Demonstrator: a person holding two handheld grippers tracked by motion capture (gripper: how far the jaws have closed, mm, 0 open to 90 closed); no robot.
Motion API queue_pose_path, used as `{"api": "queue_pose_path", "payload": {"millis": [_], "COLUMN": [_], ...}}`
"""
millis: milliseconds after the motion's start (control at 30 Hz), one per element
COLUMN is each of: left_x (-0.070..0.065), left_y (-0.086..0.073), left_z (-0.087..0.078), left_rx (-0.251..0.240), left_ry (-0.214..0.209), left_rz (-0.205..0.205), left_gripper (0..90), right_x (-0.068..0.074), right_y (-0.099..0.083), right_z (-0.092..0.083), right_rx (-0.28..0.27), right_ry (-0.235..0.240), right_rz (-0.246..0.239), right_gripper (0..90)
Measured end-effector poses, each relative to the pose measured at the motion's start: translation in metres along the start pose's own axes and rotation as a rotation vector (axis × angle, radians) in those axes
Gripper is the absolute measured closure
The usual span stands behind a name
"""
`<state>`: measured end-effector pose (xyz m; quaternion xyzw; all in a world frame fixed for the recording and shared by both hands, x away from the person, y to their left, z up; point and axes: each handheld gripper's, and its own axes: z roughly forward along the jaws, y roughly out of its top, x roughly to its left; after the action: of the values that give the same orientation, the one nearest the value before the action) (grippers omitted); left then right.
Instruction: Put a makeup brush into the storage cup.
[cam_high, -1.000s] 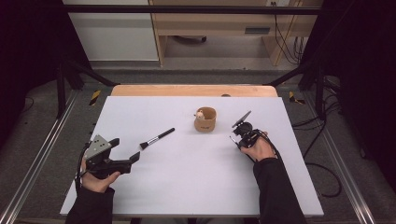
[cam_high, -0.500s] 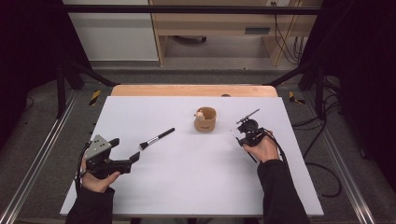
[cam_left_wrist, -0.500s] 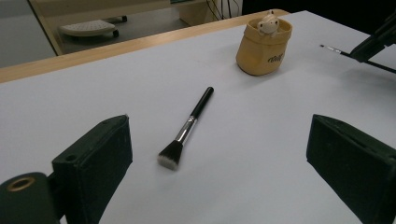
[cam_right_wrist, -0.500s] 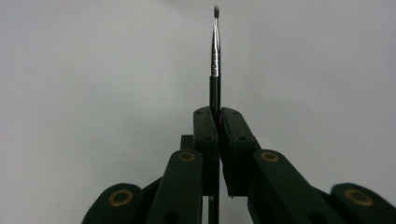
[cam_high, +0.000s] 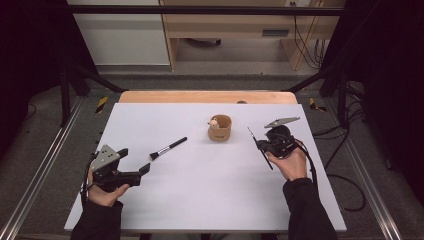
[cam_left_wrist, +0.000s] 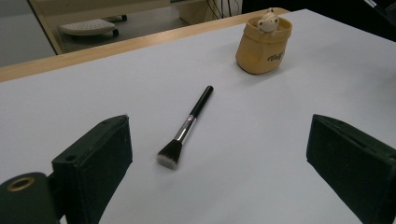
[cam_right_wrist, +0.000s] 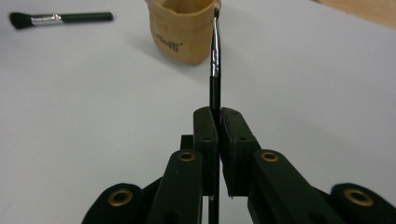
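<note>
**Thin brush lifted beside the pouch**

While the left gripper (cam_high: 145, 170) rests at the near left of the white table (cam_high: 200, 200), its jaws spread wide with nothing between them, the right gripper (cam_high: 260, 145) has risen and drawn a little to the right since a second ago, out from beside the small tan pouch-shaped holder (cam_high: 220, 129). Its jaws are pressed together on the slim black brush with a silver ferrule (cam_right_wrist: 215, 60), held near the middle of its handle. In the high view that brush slants across the hand, its upper end pointing toward the holder and clear of it; the right gripper view sets the fine tip level with the holder's rim. A pale little figure (cam_left_wrist: 269, 19) peeks from the holder's mouth. Left of the holder, well apart from it, the black-handled makeup brush with a flat bushy head (cam_left_wrist: 186, 128) lies flat on the table where it lay before, its bristles toward the left gripper's open jaws. Nothing lies between the held brush and the holder.
</note>
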<state>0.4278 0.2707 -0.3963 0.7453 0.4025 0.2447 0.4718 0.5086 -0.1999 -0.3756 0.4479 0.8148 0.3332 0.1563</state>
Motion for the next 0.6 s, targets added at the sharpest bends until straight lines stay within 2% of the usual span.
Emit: {"api": "queue_pose_path", "payload": {"millis": [367, 600], "left_x": [0.0, -0.001], "left_y": [0.0, 0.0], "left_z": [0.0, 0.0], "left_rx": [0.001, -0.001], "left_ry": [0.001, -0.001], "left_rz": [0.0, 0.0], "left_gripper": [6.3, 6.3], "right_x": [0.013, 0.02], "right_y": [-0.001, -0.003], "right_z": [-0.021, -0.026], "right_rx": [-0.195, -0.282], "right_ry": [-0.008, 0.011], "right_rz": [0.022, 0.041], "right_gripper": [85.9, 85.8]}}
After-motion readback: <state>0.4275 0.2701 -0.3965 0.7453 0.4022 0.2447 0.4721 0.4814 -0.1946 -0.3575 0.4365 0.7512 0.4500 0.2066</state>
